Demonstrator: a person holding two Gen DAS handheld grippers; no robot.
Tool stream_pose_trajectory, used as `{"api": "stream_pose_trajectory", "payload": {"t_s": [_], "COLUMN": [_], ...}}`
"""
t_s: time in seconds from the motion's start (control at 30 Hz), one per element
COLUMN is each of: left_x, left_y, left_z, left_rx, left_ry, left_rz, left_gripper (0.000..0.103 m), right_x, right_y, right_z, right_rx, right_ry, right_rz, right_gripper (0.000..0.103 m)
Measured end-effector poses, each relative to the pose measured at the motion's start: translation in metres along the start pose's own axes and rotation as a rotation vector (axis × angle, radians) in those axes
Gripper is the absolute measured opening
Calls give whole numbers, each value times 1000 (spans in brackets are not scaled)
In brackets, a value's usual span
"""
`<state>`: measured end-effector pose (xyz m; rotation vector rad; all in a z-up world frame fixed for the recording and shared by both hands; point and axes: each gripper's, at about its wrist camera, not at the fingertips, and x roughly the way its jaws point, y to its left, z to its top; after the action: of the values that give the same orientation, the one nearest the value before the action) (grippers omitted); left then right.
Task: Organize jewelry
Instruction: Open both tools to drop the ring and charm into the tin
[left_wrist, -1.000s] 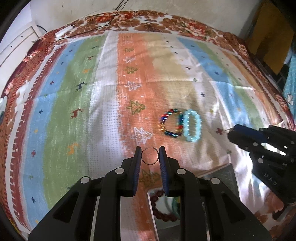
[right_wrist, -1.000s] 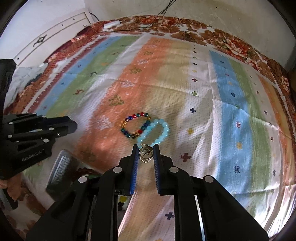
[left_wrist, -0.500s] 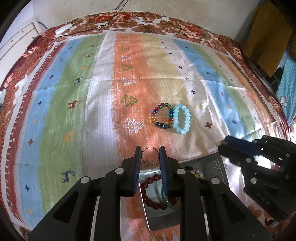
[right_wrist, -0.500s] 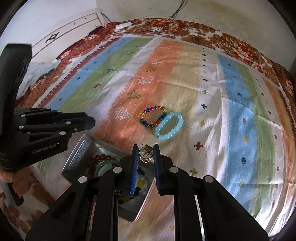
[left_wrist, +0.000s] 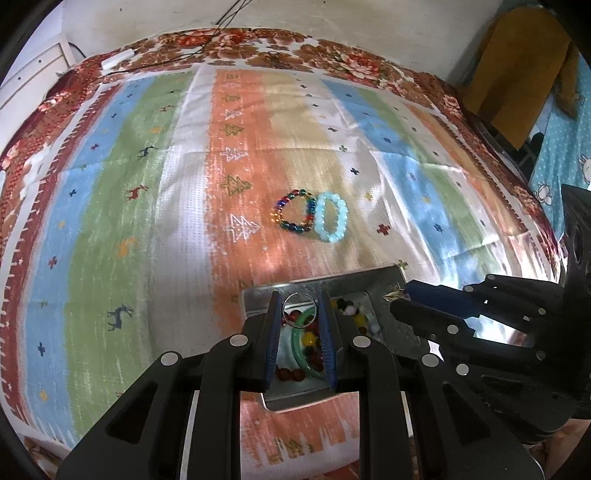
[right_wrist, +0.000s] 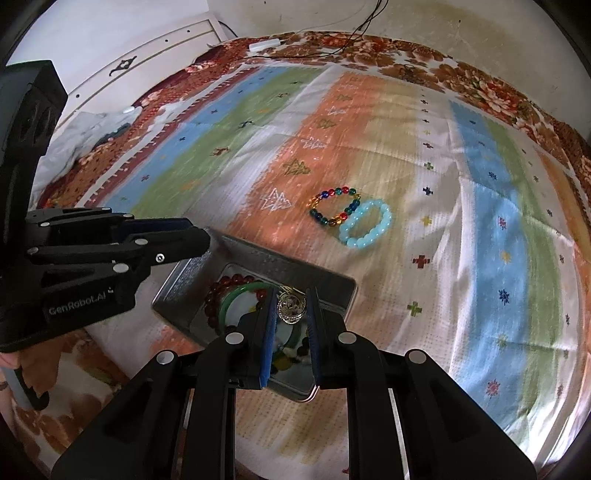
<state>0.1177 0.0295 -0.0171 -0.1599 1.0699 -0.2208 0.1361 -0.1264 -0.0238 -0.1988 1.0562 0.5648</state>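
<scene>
Landmark: metal tin (left_wrist: 255, 295). Left gripper (left_wrist: 300, 312) pinches a thin wire ring (left_wrist: 299, 309) over the tin; right gripper (right_wrist: 291, 308) pinches a gold trinket (right_wrist: 291, 307) over its right part. Tin already holds a green bangle (right_wrist: 236, 295) and red beads (right_wrist: 218, 291). Left to do: both drops, plus multicolour bracelet (left_wrist: 293, 216) and pale blue bracelet (left_wrist: 331, 217) beyond the tin. Only the right view resolves the trinket.

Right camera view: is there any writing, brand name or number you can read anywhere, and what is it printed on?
"GenRobot.AI": white letters on the black body of the left hand-held gripper, seen in the right camera view.
Fine print on the open lid of the metal tin: too small and blurred to read.
The striped cloth carries only woven trees, deer and crosses, no words.
</scene>
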Motion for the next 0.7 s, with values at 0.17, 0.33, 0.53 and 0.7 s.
{"api": "stream_pose_trajectory", "payload": {"t_s": [0.17,0.33,0.53,0.7], "left_x": [-1,0,0,-1], "left_y": [2,7,7,9], "left_z": [-1,1,2,3], "left_rx": [-20,-36,-18,-24], "left_ry": [-5,-6,-13,-14], "left_rz": [2,15,43,51], "left_gripper": [34,36,45,50], "right_x": [3,1,1,2], "right_y": [-1,-6,-6,-11], "right_z": [-4,-4,-2,-1], "right_rx": [13,19,-8,2], "right_ry": [20,8,-6,-9], "right_rz": [2,-22,-86,-91], "right_gripper": [29,38,39,44]}}
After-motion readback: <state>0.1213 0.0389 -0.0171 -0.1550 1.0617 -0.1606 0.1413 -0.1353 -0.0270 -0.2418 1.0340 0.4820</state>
